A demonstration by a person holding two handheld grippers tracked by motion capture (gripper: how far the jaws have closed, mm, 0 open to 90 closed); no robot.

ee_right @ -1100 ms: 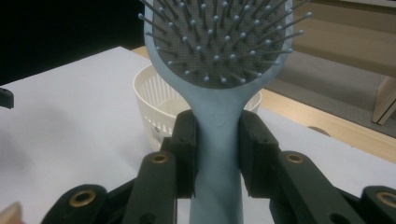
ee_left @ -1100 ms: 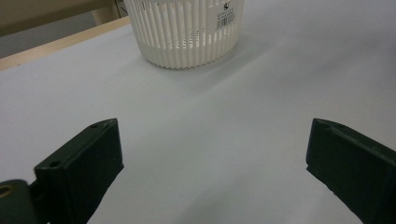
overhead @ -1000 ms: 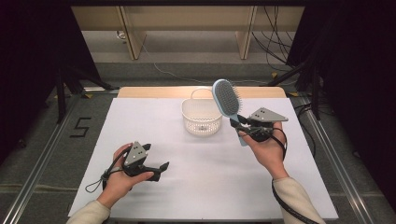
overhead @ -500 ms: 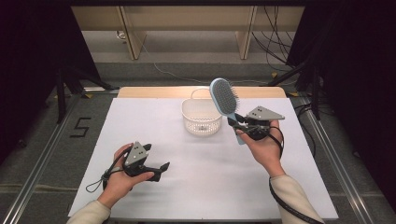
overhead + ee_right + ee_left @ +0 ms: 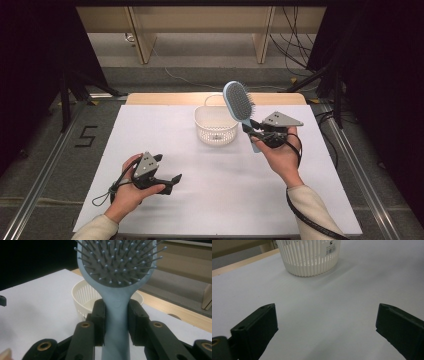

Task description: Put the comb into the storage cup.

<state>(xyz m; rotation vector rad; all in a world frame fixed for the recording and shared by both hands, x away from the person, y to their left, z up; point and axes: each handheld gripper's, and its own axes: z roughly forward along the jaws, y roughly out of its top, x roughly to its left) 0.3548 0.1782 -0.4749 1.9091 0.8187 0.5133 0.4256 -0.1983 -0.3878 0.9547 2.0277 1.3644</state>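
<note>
Above the counter (image 5: 165,135), the right hand-held gripper (image 5: 256,131) pinched a blue hairbrush (image 5: 238,104) by its handle, and the bristly head stood up high, tilted toward the white basket (image 5: 215,125). In the right gripper view the two jaws pressed on both sides of the handle — a tight hold, likely so the brush would not slip or spin. The brush hung in the air just beside the basket, probably on its way into it. The left hand-held gripper (image 5: 167,184) rested low near the front edge with its jaws spread wide and nothing between them — it seemed to be waiting, out of the way.
</note>
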